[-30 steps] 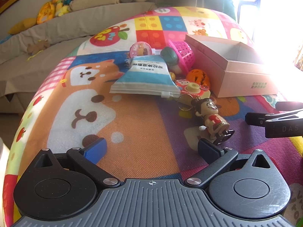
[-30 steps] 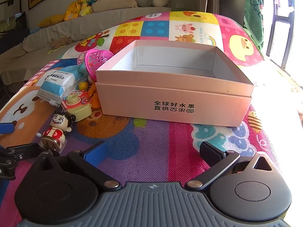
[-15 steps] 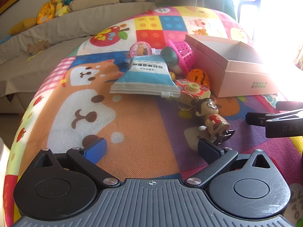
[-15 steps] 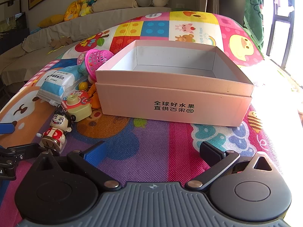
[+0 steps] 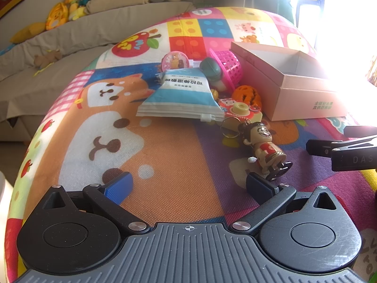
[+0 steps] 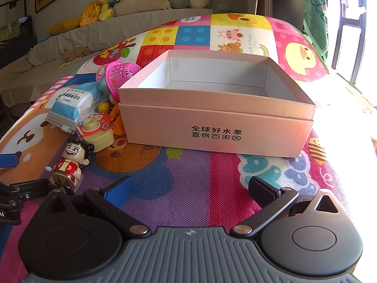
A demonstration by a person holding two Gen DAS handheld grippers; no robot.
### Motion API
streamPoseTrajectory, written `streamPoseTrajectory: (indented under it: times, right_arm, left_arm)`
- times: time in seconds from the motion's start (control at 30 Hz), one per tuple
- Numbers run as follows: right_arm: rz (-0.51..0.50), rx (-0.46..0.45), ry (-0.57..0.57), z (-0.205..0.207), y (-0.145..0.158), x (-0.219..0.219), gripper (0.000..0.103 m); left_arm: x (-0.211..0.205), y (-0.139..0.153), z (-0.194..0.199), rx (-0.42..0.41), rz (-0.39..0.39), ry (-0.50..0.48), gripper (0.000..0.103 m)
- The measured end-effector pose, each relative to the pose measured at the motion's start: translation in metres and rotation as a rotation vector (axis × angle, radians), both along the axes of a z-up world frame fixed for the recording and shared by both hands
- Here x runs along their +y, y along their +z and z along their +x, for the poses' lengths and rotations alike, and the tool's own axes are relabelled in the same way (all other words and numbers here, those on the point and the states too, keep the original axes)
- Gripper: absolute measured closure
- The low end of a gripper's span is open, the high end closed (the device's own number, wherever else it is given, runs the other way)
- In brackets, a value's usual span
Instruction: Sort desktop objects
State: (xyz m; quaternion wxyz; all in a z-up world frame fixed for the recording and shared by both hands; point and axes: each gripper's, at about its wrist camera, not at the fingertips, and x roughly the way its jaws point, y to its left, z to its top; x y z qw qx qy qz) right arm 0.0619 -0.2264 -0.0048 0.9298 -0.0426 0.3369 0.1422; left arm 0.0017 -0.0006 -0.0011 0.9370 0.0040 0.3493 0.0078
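- Our left gripper [image 5: 188, 186] and right gripper [image 6: 189, 189] both have fingers spread wide, nothing held.
- The pink box [image 6: 216, 122] sits empty by the toy pile, ready for the wind-up doll [image 5: 264, 148].

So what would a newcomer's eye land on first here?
The open pink box, nothing visible inside, sits straight ahead of the right gripper on the colourful play mat. Left of it lies a jumble of toys, with a grinning wind-up figure nearest, just ahead of the open left gripper.
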Motion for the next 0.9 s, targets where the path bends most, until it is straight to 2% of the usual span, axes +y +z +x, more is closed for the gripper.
streamPoseTrajectory:
  times: [0.4, 0.43, 0.57, 0.67, 0.9]
  right_arm:
    - [-0.034, 0.067, -0.003, -0.029, 0.003, -0.001, 0.0]
    - [-0.034, 0.068, -0.008, -0.031, 0.003, -0.001, 0.0]
    - [-0.033, 0.065, -0.021, -0.033, 0.003, -0.001, 0.0]
    - [-0.034, 0.06, -0.02, -0.034, 0.002, -0.001, 0.0]
    - [-0.035, 0.047, -0.009, -0.039, 0.002, -0.003, 0.0]
  left_arm:
    - [0.0, 0.006, 0.009, 0.071, -0.01, 0.0, 0.0]
    - [0.001, 0.008, 0.009, 0.074, -0.022, -0.008, 0.0]
    - [0.0, 0.019, 0.008, 0.059, -0.155, -0.092, 0.0]
    - [-0.015, 0.025, 0.013, 0.034, -0.102, -0.119, 0.0]
    - [-0.048, 0.023, 0.035, 0.039, 0.041, -0.199, 0.0]
